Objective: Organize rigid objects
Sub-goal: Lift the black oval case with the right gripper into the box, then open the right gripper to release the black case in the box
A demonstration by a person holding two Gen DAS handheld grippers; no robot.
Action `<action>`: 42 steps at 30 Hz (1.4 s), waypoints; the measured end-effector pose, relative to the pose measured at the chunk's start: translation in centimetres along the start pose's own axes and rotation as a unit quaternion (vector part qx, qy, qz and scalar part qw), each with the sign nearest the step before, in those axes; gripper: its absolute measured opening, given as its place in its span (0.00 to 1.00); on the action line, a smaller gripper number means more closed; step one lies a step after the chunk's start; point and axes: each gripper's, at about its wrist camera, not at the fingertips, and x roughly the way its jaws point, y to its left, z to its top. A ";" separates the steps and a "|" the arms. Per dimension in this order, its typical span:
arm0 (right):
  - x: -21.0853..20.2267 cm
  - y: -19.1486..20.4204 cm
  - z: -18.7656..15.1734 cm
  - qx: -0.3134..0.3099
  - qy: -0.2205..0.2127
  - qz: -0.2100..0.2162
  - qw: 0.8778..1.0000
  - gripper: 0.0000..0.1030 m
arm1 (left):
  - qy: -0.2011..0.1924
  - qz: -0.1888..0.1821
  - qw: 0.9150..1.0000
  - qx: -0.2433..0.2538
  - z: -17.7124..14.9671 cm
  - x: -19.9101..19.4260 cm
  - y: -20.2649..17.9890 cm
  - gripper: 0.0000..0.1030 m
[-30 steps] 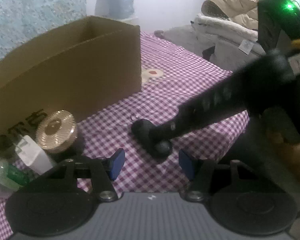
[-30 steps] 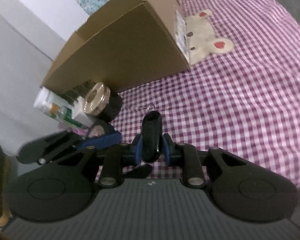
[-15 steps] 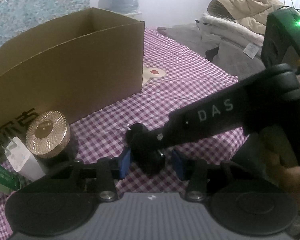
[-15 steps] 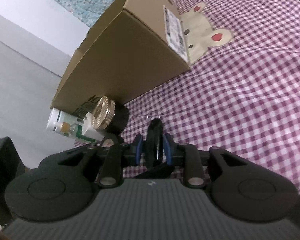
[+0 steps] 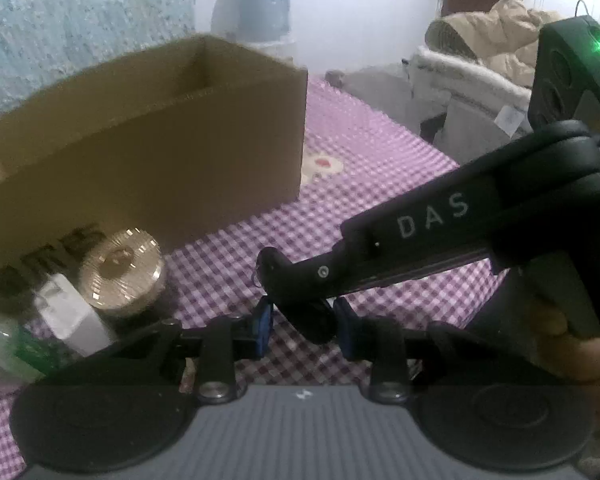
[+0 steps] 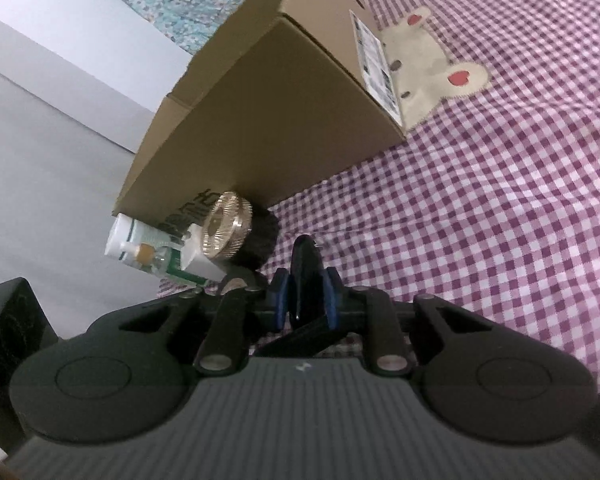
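Note:
A small black fob (image 6: pixel 306 264) with a metal ring hangs just above the purple checked cloth (image 6: pixel 480 200). My right gripper (image 6: pixel 306 296) is shut on its flat faces. In the left wrist view the right gripper's finger (image 5: pixel 400 240) reaches in from the right with the fob (image 5: pixel 308 320) at its tip. My left gripper (image 5: pixel 302 326) is closing on the fob's lower end, and its blue pads sit against both sides. An open cardboard box (image 5: pixel 160 152) stands behind, also seen in the right wrist view (image 6: pixel 280 120).
A gold-lidded dark jar (image 5: pixel 122 276) and a white and green tube (image 5: pixel 72 320) lie against the box front at the left. A bear patch (image 6: pixel 432 72) marks the cloth beside the box. Piled bedding (image 5: pixel 480 40) lies beyond the bed's right edge. A hand (image 5: pixel 572 344) holds the right gripper.
The left gripper's jaws went from wide open to narrow around the black fob. The right gripper kept hold of the fob and lifted it slightly toward the left pads.

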 end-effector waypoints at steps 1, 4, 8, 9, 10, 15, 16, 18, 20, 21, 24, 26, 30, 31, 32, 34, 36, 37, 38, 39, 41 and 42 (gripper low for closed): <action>-0.2 0.6 0.1 -0.005 -0.003 0.000 1.000 0.17 | -0.007 0.003 1.000 0.000 0.1 -0.6 0.1 0.32; -0.6 2.6 0.6 -0.024 -0.012 0.005 1.000 0.17 | -0.032 0.011 0.999 -0.002 0.8 -2.6 0.7 0.32; -1.1 6.9 2.3 -0.075 -0.030 0.020 0.997 0.17 | -0.070 0.033 0.997 -0.007 2.8 -5.8 2.6 0.33; -1.0 8.0 3.0 -0.089 -0.034 0.024 0.995 0.17 | -0.076 0.041 0.996 -0.007 3.5 -6.5 3.3 0.33; -0.9 9.0 3.6 -0.100 -0.036 0.028 0.994 0.17 | -0.080 0.047 0.996 -0.007 4.1 -7.0 3.8 0.33; 2.2 14.0 8.2 -0.150 -0.024 0.051 0.987 0.17 | -0.071 0.084 0.994 -0.020 8.1 -8.0 8.3 0.33; 3.2 14.7 9.3 -0.150 -0.016 0.053 0.987 0.17 | -0.063 0.086 0.994 -0.026 8.9 -7.6 9.3 0.33; 5.7 15.8 11.5 -0.147 0.008 0.053 0.988 0.17 | -0.037 0.091 0.994 -0.041 10.3 -6.4 11.4 0.33; 8.7 16.0 13.6 -0.125 0.040 0.055 0.990 0.17 | -0.004 0.102 0.993 -0.055 11.3 -4.8 13.1 0.33; 10.3 15.9 14.7 -0.114 0.056 0.057 0.990 0.17 | 0.008 0.109 0.992 -0.059 11.6 -4.0 13.9 0.33; 14.6 15.0 17.0 -0.062 0.104 0.064 0.991 0.17 | 0.048 0.126 0.988 -0.073 12.3 -1.2 15.9 0.33; 17.2 14.2 18.2 -0.023 0.130 0.063 0.989 0.17 | 0.072 0.139 0.985 -0.077 12.5 0.3 16.9 0.33; 20.5 13.2 19.0 0.016 0.157 0.058 0.986 0.17 | 0.104 0.170 0.977 -0.070 12.5 2.3 18.0 0.36; 21.1 13.0 19.1 0.021 0.162 0.058 0.985 0.17 | 0.107 0.172 0.977 -0.069 12.5 2.5 18.1 0.36; 21.1 12.7 18.6 0.027 0.164 0.056 0.984 0.18 | 0.110 0.173 0.976 -0.066 12.5 2.7 18.1 0.37; 21.4 12.5 18.7 0.033 0.167 0.060 0.984 0.20 | 0.113 0.174 0.976 -0.064 12.4 2.8 17.9 0.38; 21.6 12.1 18.7 0.042 0.168 0.065 0.983 0.21 | 0.114 0.171 0.977 -0.062 12.3 2.7 17.7 0.38; 21.5 12.0 18.7 0.044 0.167 0.066 0.983 0.22 | 0.112 0.171 0.977 -0.061 12.3 2.5 17.6 0.38; 20.9 11.8 18.3 0.043 0.165 0.066 0.983 0.22 | 0.109 0.170 0.978 -0.060 12.3 2.2 17.4 0.38; 20.5 11.9 18.2 0.043 0.164 0.066 0.983 0.23 | 0.106 0.169 0.978 -0.058 12.2 2.0 17.3 0.38; 19.8 12.2 18.3 0.041 0.159 0.072 0.984 0.24 | 0.097 0.168 0.979 -0.055 12.2 1.3 16.9 0.38; 19.4 12.3 18.4 0.040 0.155 0.074 0.984 0.24 | 0.092 0.166 0.980 -0.055 12.3 0.8 16.6 0.38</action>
